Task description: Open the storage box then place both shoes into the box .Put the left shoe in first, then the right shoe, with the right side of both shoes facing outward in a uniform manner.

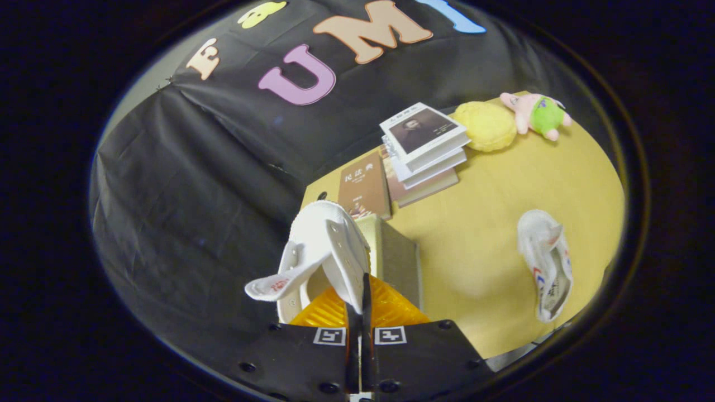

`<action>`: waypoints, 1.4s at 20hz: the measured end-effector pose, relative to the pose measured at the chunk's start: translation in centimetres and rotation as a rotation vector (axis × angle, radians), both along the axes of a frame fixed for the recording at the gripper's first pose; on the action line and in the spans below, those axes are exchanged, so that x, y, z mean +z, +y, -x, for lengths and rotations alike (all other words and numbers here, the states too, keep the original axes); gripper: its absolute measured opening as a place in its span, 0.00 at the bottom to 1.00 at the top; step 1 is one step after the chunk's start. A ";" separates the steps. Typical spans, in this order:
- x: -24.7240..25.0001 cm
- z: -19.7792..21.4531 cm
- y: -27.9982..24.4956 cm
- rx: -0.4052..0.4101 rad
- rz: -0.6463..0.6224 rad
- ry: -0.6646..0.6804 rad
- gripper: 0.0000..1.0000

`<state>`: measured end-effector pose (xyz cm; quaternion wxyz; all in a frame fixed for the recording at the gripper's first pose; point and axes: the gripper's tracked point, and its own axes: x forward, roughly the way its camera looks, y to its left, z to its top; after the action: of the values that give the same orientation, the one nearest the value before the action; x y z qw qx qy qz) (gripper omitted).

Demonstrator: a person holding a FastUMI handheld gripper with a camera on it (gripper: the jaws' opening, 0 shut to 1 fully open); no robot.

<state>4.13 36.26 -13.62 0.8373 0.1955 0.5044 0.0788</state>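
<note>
— What is recorded on the yellow tabletop [503,184]?

— A stack of pale-covered paperback books [424,146] is noted near the far edge, the uppermost bearing a dark portrait. A brown-covered book [363,187] is laid flat just beside the stack.

— And past the stack?

— A round yellow knitted cushion [487,126] is seen touching the stack's corner. A pink plush toy in a green garment [537,114] is lying just beside the cushion.
</note>
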 end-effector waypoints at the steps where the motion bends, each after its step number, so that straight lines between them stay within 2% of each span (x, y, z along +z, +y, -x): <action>1: -0.6 -0.2 1.2 0.003 -0.001 0.011 0.05; 4: -3.4 -0.6 3.8 0.007 0.033 0.044 0.05; 10: -8.3 -0.4 6.2 -0.079 0.060 0.112 0.05; 13: -8.5 0.0 6.1 -0.135 0.084 0.099 0.05; 16: -8.9 1.8 6.3 -0.139 0.117 0.111 0.05; 19: -10.2 2.5 7.4 -0.146 0.088 0.145 0.05; 21: -11.0 2.5 7.5 -0.187 0.073 0.162 0.05; 24: -12.9 3.1 6.7 -0.250 0.109 0.196 0.05; 28: -14.1 2.7 5.6 -0.270 0.188 0.190 0.07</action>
<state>1.46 41.83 -27.74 0.8035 0.1890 0.5555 -0.1005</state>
